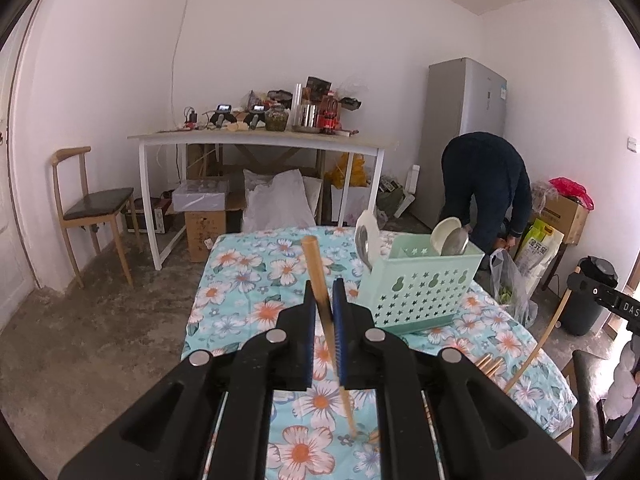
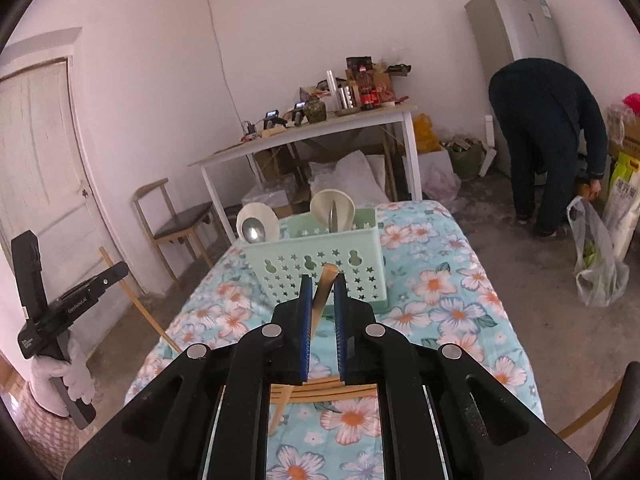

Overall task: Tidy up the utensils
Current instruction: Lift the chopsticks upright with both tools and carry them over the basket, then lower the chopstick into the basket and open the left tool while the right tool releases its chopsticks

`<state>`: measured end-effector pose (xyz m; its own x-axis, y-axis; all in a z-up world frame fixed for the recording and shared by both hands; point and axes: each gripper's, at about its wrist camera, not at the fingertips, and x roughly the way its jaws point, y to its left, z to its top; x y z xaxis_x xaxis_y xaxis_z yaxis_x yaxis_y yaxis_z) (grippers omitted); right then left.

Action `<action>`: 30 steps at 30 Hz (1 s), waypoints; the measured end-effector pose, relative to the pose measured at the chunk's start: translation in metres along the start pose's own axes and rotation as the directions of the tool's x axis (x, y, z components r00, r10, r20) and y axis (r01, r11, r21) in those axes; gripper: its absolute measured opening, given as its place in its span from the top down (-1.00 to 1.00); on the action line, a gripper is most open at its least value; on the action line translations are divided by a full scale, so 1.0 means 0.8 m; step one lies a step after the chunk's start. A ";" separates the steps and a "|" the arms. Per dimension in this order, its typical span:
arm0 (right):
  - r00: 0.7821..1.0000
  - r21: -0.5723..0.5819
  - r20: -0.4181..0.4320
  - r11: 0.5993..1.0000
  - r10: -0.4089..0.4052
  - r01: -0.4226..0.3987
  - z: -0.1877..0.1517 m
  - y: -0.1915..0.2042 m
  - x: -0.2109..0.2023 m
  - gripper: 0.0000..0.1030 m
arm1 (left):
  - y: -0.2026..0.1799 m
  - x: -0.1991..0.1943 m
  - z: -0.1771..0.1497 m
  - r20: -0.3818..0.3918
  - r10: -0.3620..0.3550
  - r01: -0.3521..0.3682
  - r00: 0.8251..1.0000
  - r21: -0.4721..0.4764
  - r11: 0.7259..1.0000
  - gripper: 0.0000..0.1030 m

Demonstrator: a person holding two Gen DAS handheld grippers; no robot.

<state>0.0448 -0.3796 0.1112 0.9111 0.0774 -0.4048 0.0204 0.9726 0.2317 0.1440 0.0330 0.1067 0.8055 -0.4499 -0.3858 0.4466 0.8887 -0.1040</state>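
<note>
A mint-green perforated utensil basket (image 1: 420, 292) (image 2: 316, 264) stands on the floral tablecloth (image 1: 248, 280), holding white and metal spoons (image 1: 366, 240) (image 2: 256, 224). My left gripper (image 1: 323, 286) is shut on a wooden chopstick (image 1: 316, 272) that stands nearly upright, left of the basket. My right gripper (image 2: 323, 280) is shut on another wooden chopstick (image 2: 325, 284), tilted, just in front of the basket. More chopsticks (image 2: 320, 388) (image 1: 490, 364) lie flat on the cloth. In the right wrist view the left gripper (image 2: 72, 300) shows at the left in a gloved hand (image 2: 76, 376).
A person (image 1: 486, 184) (image 2: 548, 140) bends over by the fridge (image 1: 464, 120) at the back right. A cluttered white table (image 1: 260, 138) and a wooden chair (image 1: 92, 204) stand behind. A plastic bag (image 2: 596, 264) sits on the floor at right.
</note>
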 end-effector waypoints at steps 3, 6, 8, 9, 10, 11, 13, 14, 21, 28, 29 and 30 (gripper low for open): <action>1.000 0.014 0.014 1.000 0.017 -0.017 0.005 -0.004 -0.008 0.87 | -0.003 -0.006 0.008 0.021 -0.002 0.002 1.000 0.007 1.000 0.90; 0.999 0.019 0.027 0.999 0.026 -0.026 0.008 -0.006 -0.015 0.89 | -0.007 -0.011 0.017 0.039 -0.004 0.003 0.999 0.018 1.000 0.90; 0.999 0.026 0.034 0.999 0.034 -0.035 0.009 -0.007 -0.018 0.90 | -0.008 -0.014 0.023 0.048 -0.010 0.009 0.999 0.016 1.000 0.90; 0.999 0.029 0.037 0.999 0.039 -0.040 0.010 -0.008 -0.019 0.90 | -0.009 -0.015 0.028 0.055 -0.014 0.013 0.998 0.014 1.000 0.90; 0.998 0.032 0.040 0.999 0.042 -0.043 0.010 -0.010 -0.021 0.90 | -0.010 -0.017 0.033 0.064 -0.016 0.015 0.998 0.012 1.000 0.90; 0.998 0.035 0.044 0.998 0.044 -0.046 0.011 -0.012 -0.022 0.91 | -0.011 -0.019 0.036 0.071 -0.019 0.018 0.997 0.011 1.000 0.90; 0.998 0.042 0.049 0.998 0.051 -0.053 0.012 -0.014 -0.024 0.91 | -0.014 -0.024 0.049 0.098 -0.035 0.035 0.995 0.004 0.999 0.90; 0.997 0.045 0.050 0.997 0.055 -0.058 0.013 -0.016 -0.025 0.91 | -0.015 -0.026 0.056 0.109 -0.042 0.042 0.993 0.003 0.999 0.90; 0.989 0.087 0.092 0.988 0.116 -0.124 0.026 -0.030 -0.034 0.91 | -0.034 -0.036 0.120 0.229 -0.129 0.133 0.965 -0.005 0.991 0.90; 0.972 0.116 0.146 0.972 0.187 -0.204 0.049 -0.045 -0.045 0.91 | -0.058 -0.004 0.177 0.319 -0.173 0.198 0.932 -0.047 0.979 0.90; 0.969 0.116 0.153 0.971 0.192 -0.211 0.052 -0.046 -0.047 0.91 | -0.059 0.004 0.183 0.320 -0.177 0.207 0.931 -0.061 0.977 0.90; 0.968 0.113 0.158 0.970 0.194 -0.213 0.055 -0.046 -0.047 0.91 | -0.062 0.017 0.190 0.322 -0.184 0.219 0.929 -0.078 0.973 0.90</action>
<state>0.0277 -0.4282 0.1566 0.9510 0.2293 -0.2073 -0.1280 0.9025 0.4111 0.1920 -0.0307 0.2461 0.7916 -0.6094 -0.0440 0.5805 0.7726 -0.2571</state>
